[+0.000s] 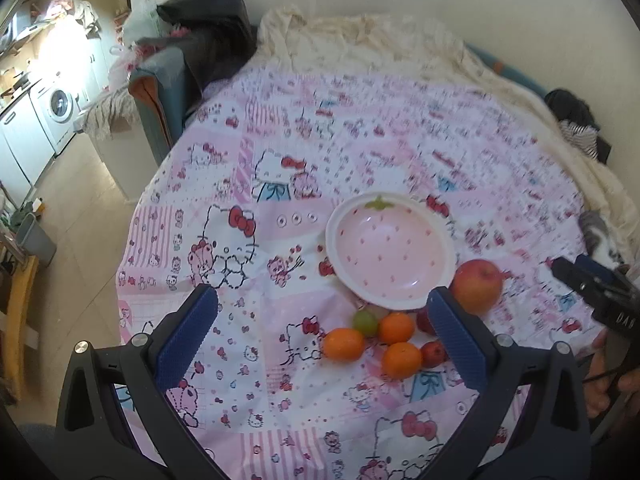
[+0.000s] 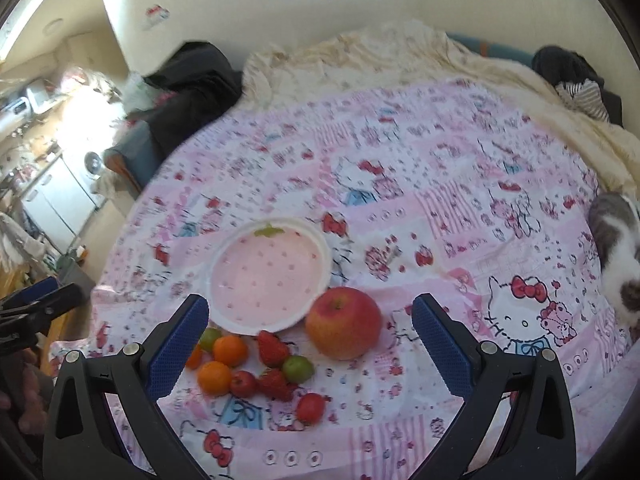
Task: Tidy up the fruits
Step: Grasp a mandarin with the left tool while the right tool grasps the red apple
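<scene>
- Bed w/ pink cartoon sheet (image 1: 248,184) served as the work surface.
- Strawberry-print plate (image 2: 320,248) lay bare mid-sheet, prob. the target for the fruit.
- Apple (image 2: 343,322) touched its rim; oranges (image 2: 230,350), strawberries (image 2: 273,347), green grapes (image 2: 298,368) clustered just beside it, none on it yet.
- Left gripper (image 1: 324,336) & right gripper (image 2: 310,340) hovered over the fruit, both spread wide, gripping nothing.

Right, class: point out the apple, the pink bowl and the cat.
apple (image 2: 343,328): right wrist view, middle of its red skin.
pink bowl (image 2: 269,270): right wrist view, bare inner floor.
cat (image 2: 618,248): right wrist view, its flank.
</scene>
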A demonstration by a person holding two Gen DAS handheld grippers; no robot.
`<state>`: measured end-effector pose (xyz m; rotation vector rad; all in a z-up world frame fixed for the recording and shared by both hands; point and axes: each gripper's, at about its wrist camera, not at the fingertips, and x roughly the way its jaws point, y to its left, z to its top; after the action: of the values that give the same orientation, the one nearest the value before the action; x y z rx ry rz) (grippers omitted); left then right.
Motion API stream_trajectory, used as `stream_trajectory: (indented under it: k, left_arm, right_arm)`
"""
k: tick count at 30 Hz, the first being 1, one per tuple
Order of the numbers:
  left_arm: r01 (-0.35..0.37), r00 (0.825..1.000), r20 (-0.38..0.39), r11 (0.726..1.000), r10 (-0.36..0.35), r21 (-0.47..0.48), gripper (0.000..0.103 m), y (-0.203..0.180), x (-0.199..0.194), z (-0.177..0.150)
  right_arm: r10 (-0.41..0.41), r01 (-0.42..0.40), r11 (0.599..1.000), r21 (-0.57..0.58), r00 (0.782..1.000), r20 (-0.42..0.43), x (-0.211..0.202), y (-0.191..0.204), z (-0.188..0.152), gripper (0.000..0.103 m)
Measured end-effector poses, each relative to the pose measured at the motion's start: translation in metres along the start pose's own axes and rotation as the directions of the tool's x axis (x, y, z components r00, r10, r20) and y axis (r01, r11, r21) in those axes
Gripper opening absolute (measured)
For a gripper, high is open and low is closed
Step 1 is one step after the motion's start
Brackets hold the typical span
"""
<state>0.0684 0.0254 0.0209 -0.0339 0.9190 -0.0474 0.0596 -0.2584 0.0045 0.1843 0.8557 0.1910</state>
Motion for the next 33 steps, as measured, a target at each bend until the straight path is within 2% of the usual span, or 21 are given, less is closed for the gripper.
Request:
stream_trajectory:
  k: [6, 14, 17, 21, 24, 26, 29, 31, 33]
  left_arm:
    - [0.011, 0.991, -0.131, 1.000, -0.010, 0.003, 0.103, -0.003, 0.033, 0.007]
    - [-0.021, 0.959, -0.282, 1.000, 0.020, 0.000, 0.103, -0.004, 0.084, 0.012]
    - [-0.031, 0.935, -0.353, 0.999, 0.026, -0.009, 0.103, -0.003, 0.107, 0.007]
    - [0.003, 0.876, -0.482, 0.999, -0.029, -0.054, 0.102, 0.000, 0.135, -0.017]
    - [0.018, 0.845, -0.532, 0.996, -0.060, -0.083, 0.083, -0.002, 0.145, -0.032]
    - [0.036, 0.826, -0.556, 0.993, -0.092, -0.111, 0.077, -0.005, 0.151, -0.041]
    - [0.046, 0.818, -0.568, 0.994, -0.092, -0.095, 0.062, -0.011, 0.155, -0.047]
    - [0.061, 0.812, -0.575, 0.993, -0.106, -0.096, 0.042, -0.014, 0.157, -0.050]
    - [0.071, 0.812, -0.572, 0.992, -0.121, -0.108, 0.041, -0.015, 0.155, -0.050]
  right_arm:
    - [-0.001, 0.006, 0.999, 0.053, 0.996, -0.088, 0.026, -0.019, 0.018, 0.103]
    - [0.015, 0.011, 0.992, 0.128, 0.981, -0.196, 0.065, -0.035, 0.032, 0.103]
    - [0.030, 0.004, 0.987, 0.158, 0.976, -0.216, 0.078, -0.043, 0.027, 0.103]
    - [0.031, 0.023, 0.980, 0.200, 0.965, -0.262, 0.093, -0.052, 0.016, 0.103]
    - [0.032, 0.030, 0.976, 0.216, 0.960, -0.277, 0.099, -0.056, 0.012, 0.103]
    - [0.042, 0.022, 0.976, 0.219, 0.958, -0.284, 0.101, -0.055, 0.012, 0.103]
    - [0.085, -0.015, 0.972, 0.236, 0.954, -0.288, 0.104, -0.052, 0.012, 0.103]
    - [0.092, -0.023, 0.972, 0.234, 0.953, -0.289, 0.105, -0.051, 0.013, 0.103]
    - [0.090, -0.020, 0.972, 0.234, 0.953, -0.289, 0.106, -0.050, 0.014, 0.103]
